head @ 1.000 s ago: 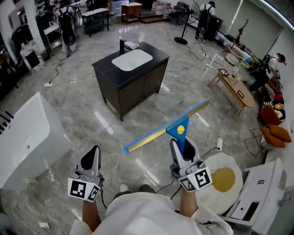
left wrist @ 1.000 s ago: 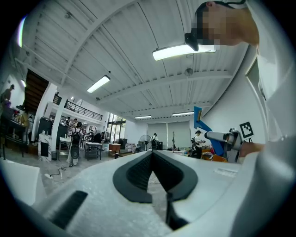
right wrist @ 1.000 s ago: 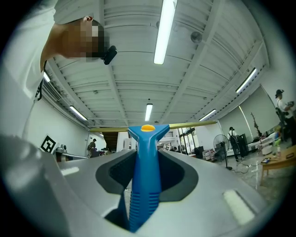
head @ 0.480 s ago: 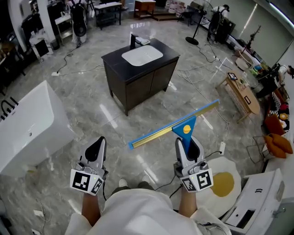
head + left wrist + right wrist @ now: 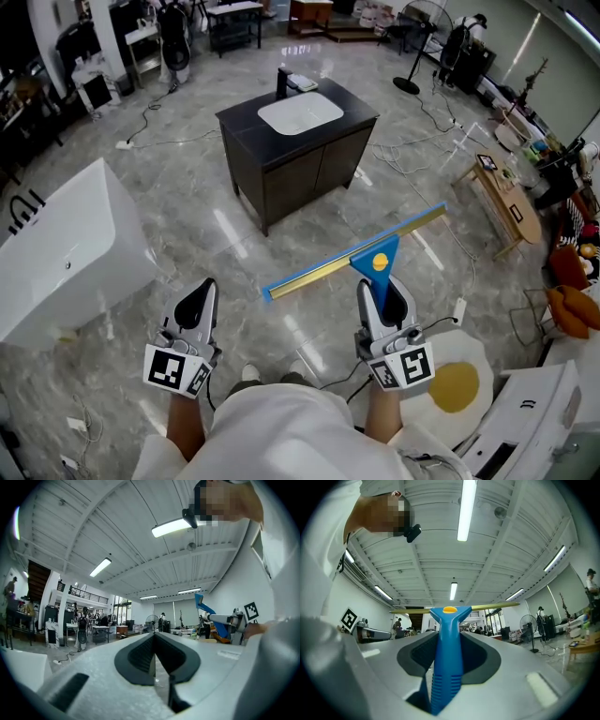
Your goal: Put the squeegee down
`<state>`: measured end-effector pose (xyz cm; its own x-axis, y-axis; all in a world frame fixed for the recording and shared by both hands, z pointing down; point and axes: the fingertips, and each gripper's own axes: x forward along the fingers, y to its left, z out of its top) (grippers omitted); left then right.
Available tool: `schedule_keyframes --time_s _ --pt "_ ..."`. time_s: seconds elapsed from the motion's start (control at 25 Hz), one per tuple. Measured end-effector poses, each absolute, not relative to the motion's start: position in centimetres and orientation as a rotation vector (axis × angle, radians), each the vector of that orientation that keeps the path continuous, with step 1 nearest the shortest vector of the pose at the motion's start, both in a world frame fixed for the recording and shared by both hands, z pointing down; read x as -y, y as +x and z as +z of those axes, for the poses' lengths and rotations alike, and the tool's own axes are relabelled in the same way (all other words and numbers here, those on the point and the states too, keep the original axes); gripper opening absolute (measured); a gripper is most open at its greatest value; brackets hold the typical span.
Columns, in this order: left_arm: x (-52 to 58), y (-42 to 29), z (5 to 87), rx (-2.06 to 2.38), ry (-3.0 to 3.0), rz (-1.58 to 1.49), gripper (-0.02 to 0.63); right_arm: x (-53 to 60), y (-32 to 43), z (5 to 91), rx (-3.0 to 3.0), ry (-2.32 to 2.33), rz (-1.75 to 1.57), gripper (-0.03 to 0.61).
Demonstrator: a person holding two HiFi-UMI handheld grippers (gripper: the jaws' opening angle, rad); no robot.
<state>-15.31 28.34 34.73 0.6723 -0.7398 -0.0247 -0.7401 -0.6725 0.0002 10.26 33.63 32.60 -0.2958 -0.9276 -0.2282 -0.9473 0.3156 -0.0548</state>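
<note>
Gripping the blue squeegee [image 5: 375, 258] by its handle in the right claw [image 5: 382, 289], yellow blade crosswise in the air, on the near side of the dark cabinet [image 5: 309, 173]. Keeping the left claw [image 5: 197, 305] closed, nothing between its jaws. Sunk in the cabinet's top: white basin [image 5: 300, 112], black faucet [image 5: 284, 82] at its far edge. Left of the cabinet: white bathtub [image 5: 66, 253], inside unseen.

The sink cabinet [image 5: 300, 178] and the bathtub [image 5: 66, 253] now sit further right in the head view. The squeegee [image 5: 375, 261] also shifts slightly right.
</note>
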Motion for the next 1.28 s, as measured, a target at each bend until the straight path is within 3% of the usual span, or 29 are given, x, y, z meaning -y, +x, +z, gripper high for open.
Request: schedule_keyframes --time_s 0.76,1.28 --pt "-20.3 -7.5 37.9 -1.323 -2.837 -0.069 0.006 -24.1 18.3 36.1 -2.391 -1.659 0.061 0.143" --pt "5.5 -11.8 39.6 -1.319 -2.893 -0.052 0.006 2.3 13.4 37.9 -2.491 -1.659 0.02 0.143"
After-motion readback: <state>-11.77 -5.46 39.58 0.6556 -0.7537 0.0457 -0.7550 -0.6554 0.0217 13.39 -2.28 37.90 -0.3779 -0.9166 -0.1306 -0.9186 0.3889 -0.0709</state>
